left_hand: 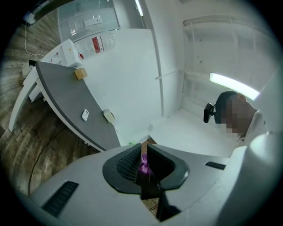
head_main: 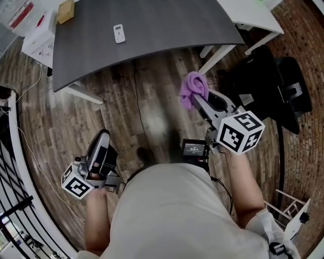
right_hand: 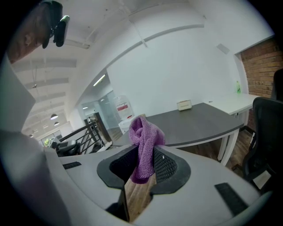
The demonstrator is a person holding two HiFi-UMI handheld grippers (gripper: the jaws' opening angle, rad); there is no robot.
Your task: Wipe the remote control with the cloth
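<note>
While both of mine hang over the wood floor (head_main: 152,101), short of the desk: right gripper (right_hand: 142,170) is clamped on the purple cloth (right_hand: 147,137). The pads pinch its lower end and the rest bunches in a knot above the tips. Left gripper (head_main: 101,141) has its jaws pressed together. The head view shows nothing in them.

The remote control (head_main: 119,33), small and white, lies flat on the curved dark grey desk (head_main: 167,25), well apart from both grippers and from the cloth. A cardboard box (head_main: 66,11) sits near the desk's far left corner, apart from the remote. A black office chair (head_main: 273,86) stands just right of the right gripper, beside a white table (head_main: 253,17).
</note>
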